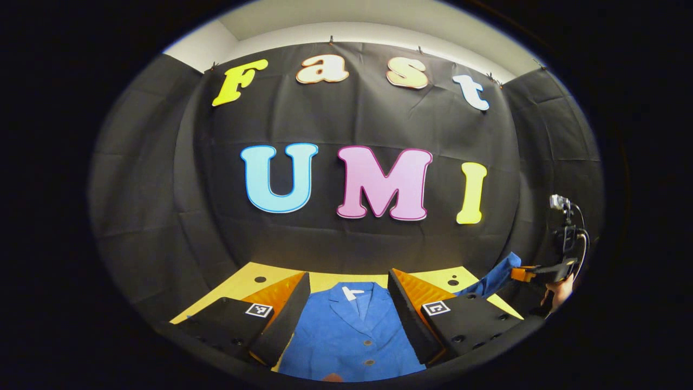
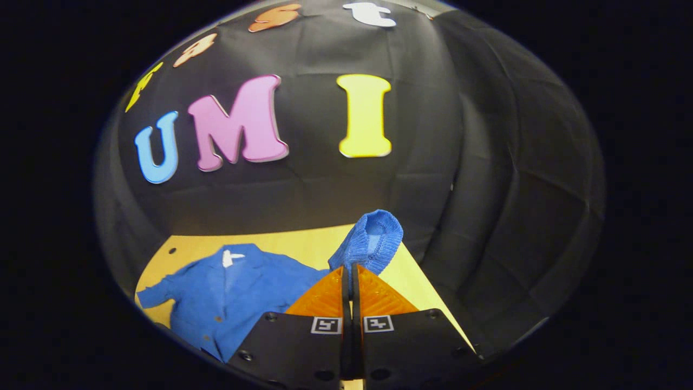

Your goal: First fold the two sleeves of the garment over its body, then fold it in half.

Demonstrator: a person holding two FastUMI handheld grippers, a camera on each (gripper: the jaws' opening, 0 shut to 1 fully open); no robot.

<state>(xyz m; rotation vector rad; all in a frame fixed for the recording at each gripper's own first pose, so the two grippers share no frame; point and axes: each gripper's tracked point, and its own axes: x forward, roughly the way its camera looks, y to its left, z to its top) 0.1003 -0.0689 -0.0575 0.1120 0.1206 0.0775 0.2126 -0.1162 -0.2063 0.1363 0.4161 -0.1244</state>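
So far only the first fold is under way. Nearest in the right gripper view, the right gripper (image 2: 349, 281) has its jaws pressed together on the cuff of one sleeve (image 2: 369, 241), a ribbed, corduroy-like blue tube lifted off the tabletop (image 2: 303, 244) with its open end facing up. In the left gripper view the left gripper (image 1: 346, 303) hovers low over the jacket (image 1: 346, 330), jaws wide apart and holding nothing, the ridged inner faces showing on both sides. Between them lies the jacket's chest: soft blue cloth, flat lapels, round brown buttons down the front, a small white label at the collar. It is spread flat, front up, on the smooth yellow tabletop. Farther left in the right gripper view, the other sleeve (image 2: 154, 297) lies out sideways, unfolded. By my reading both sleeve folds and the halving remain.
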